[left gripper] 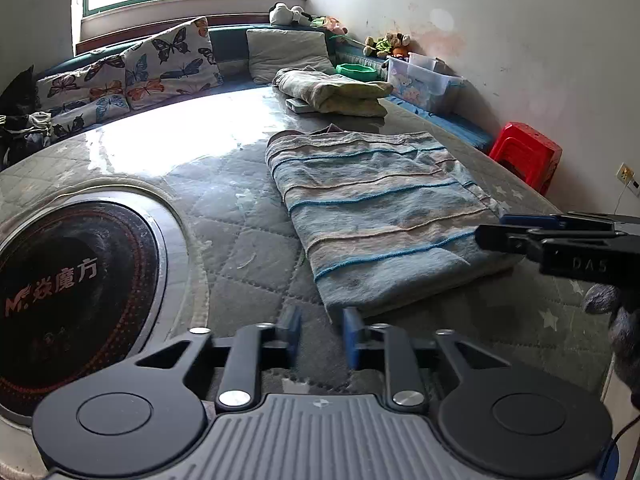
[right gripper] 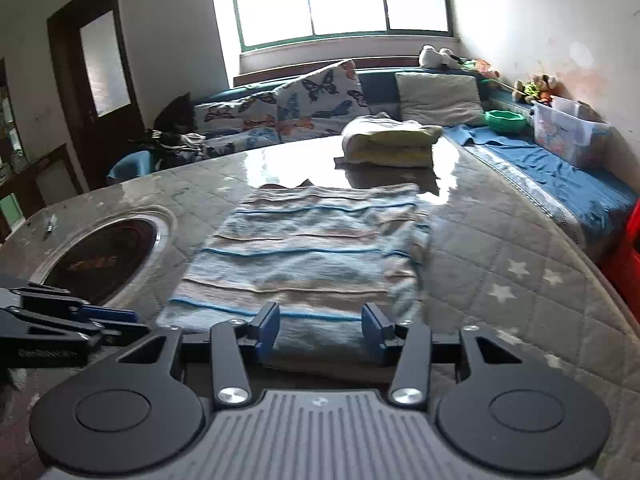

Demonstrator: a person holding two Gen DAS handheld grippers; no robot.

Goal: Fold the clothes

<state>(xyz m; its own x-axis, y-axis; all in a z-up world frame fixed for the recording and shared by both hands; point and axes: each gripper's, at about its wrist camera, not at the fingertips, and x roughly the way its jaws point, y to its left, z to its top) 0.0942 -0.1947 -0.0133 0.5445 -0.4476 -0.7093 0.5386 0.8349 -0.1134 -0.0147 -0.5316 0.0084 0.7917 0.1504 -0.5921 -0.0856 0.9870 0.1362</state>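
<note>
A folded blue and beige striped cloth (left gripper: 372, 216) (right gripper: 312, 256) lies flat on the quilted, glass-topped table (left gripper: 240, 232) (right gripper: 500, 240). My left gripper (left gripper: 321, 334) is open just short of the cloth's near left corner, with nothing between its blue pads. It also shows at the left of the right wrist view (right gripper: 132, 320). My right gripper (right gripper: 321, 330) is open and wide, its fingers straddling the cloth's near edge without closing on it. In the left wrist view the right gripper (left gripper: 490, 232) reaches in from the right over the cloth's right edge.
A second folded yellow-green bundle (left gripper: 336, 94) (right gripper: 388, 140) sits farther back on the table. A round inset cooktop (left gripper: 72, 288) (right gripper: 100, 260) lies to the left. A red stool (left gripper: 524, 152), a plastic box (left gripper: 424, 80) and a green bowl (left gripper: 356, 70) stand at the right.
</note>
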